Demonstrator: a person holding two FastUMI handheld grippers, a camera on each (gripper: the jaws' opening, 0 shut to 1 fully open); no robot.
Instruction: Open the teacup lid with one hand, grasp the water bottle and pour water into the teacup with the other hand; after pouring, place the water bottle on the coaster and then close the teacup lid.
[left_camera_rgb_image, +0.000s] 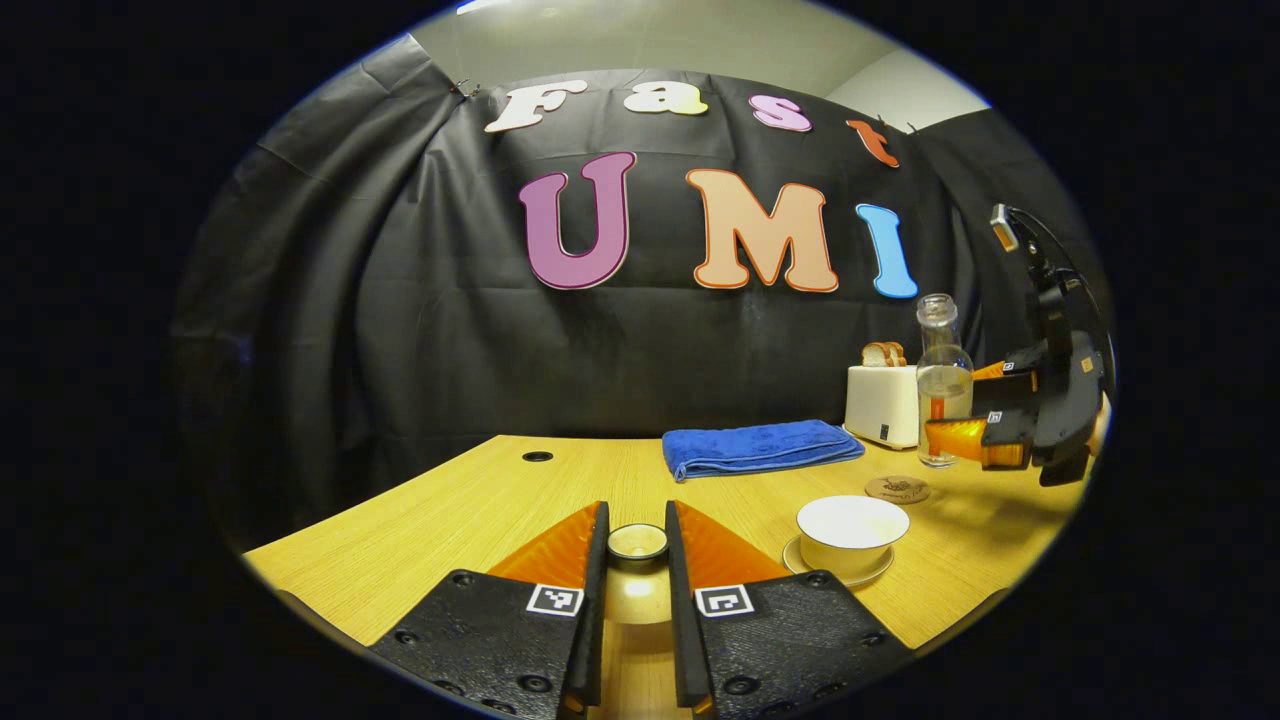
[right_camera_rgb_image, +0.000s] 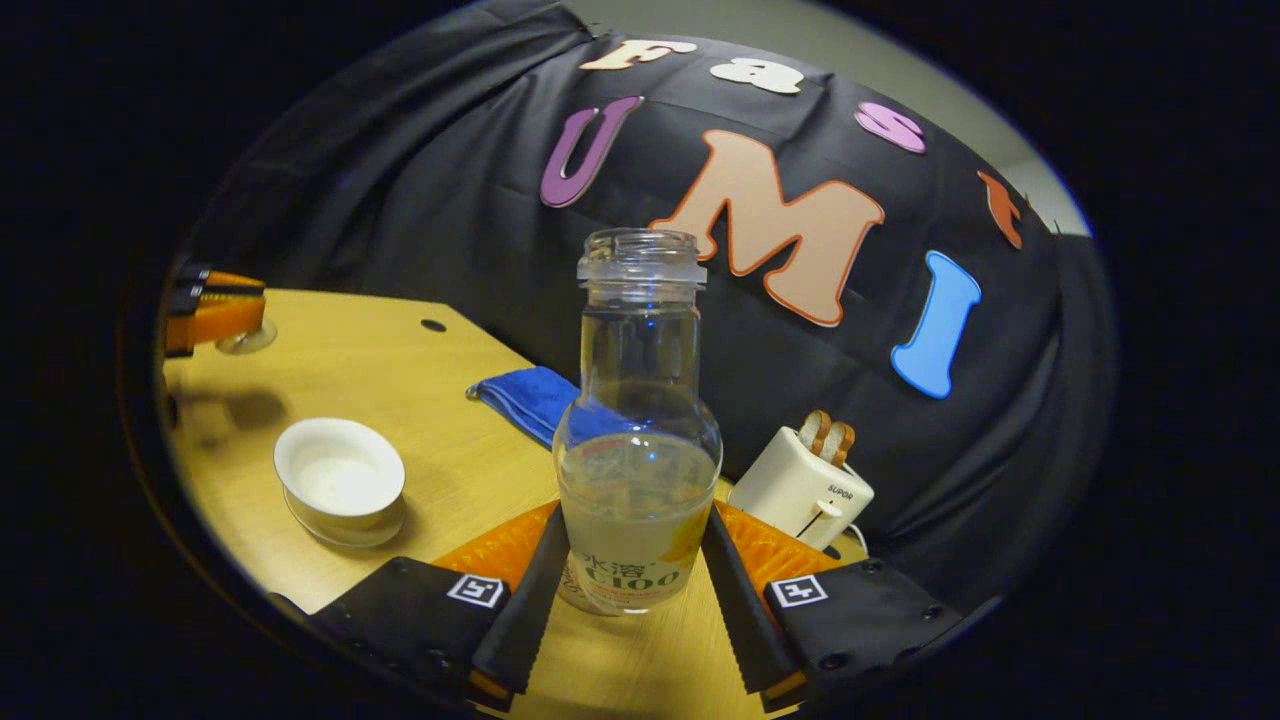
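Dim booth, overhead light, soft shadows, sharp centre, fisheye-bent edges.

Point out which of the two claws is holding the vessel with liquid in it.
The right claw: its fingers press both sides of the clear glass water bottle, about half full. The left claw grips only the small white teacup lid.

The water bottle (right_camera_rgb_image: 637, 470) base is hidden between the fingers; the left gripper (right_camera_rgb_image: 215, 315) is cut off at the view's edge.
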